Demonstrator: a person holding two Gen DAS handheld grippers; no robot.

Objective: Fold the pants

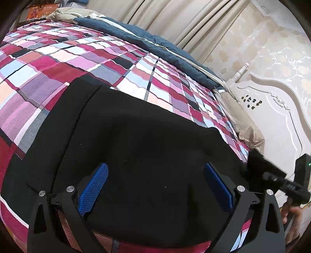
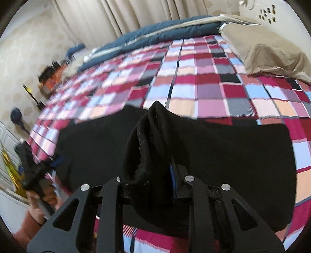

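Black pants lie spread on the checked bedspread. In the left wrist view my left gripper is open just above the pants, its blue pads wide apart with black cloth between them. In the right wrist view my right gripper is shut on a bunched fold of the pants, lifted off the rest of the pants. The right gripper also shows at the right edge of the left wrist view, and the left gripper shows blurred at the left of the right wrist view.
A blue quilt lies along the bed's far side by beige curtains. A beige pillow and white headboard stand at the bed's head. Blurred furniture and objects stand beyond the bed's foot.
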